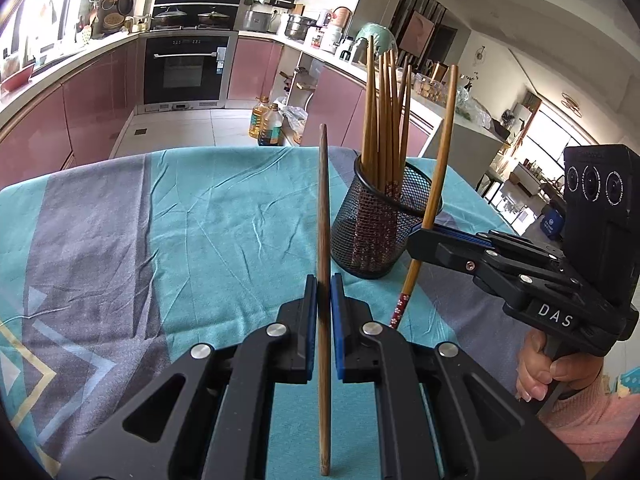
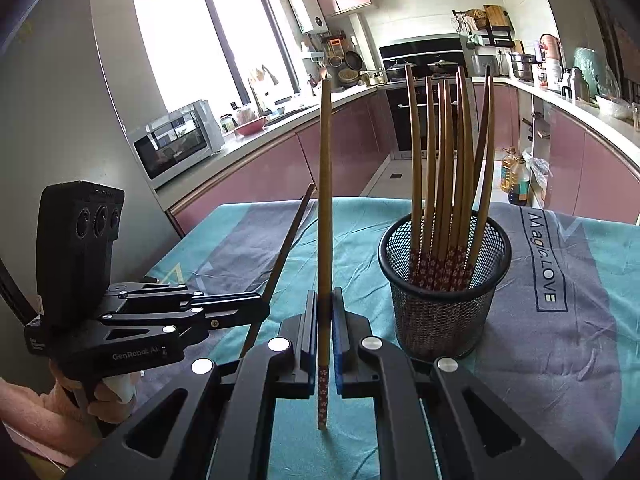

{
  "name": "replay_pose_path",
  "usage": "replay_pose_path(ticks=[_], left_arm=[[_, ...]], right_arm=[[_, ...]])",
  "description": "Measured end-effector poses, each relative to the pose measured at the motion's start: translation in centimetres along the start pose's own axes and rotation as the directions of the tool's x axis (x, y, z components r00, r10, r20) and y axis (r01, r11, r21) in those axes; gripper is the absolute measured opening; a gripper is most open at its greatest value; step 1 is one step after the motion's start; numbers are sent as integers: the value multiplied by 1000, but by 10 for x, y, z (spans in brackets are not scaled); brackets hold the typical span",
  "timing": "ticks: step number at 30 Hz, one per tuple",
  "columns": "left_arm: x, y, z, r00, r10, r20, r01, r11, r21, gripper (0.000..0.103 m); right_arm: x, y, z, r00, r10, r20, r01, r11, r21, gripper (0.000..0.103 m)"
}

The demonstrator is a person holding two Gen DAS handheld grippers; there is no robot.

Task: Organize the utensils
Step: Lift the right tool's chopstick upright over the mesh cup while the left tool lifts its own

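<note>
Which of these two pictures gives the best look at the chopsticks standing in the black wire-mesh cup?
The right wrist view: the black wire-mesh cup stands near and unblocked, showing the wooden chopsticks' floral ends. In the left wrist view the right gripper and its held chopstick overlap the cup's edge.

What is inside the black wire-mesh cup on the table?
The black wire-mesh cup holds a bundle of brown wooden chopsticks, red patterned ends down. Their very tips and the cup's floor are hidden.
</note>
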State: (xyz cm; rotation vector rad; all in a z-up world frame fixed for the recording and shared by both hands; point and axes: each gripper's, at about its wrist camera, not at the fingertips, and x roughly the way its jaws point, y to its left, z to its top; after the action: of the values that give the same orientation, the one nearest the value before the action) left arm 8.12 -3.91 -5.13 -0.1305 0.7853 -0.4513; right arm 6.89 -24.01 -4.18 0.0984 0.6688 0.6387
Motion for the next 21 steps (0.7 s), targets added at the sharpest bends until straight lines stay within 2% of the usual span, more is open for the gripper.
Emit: replay_pose_path(ticks=[21], left_arm=[[-8, -6, 8, 999, -31, 29, 31, 999, 14, 7]], right_arm=[[-18, -5, 7, 999, -10, 52, 9, 1000, 12, 6]])
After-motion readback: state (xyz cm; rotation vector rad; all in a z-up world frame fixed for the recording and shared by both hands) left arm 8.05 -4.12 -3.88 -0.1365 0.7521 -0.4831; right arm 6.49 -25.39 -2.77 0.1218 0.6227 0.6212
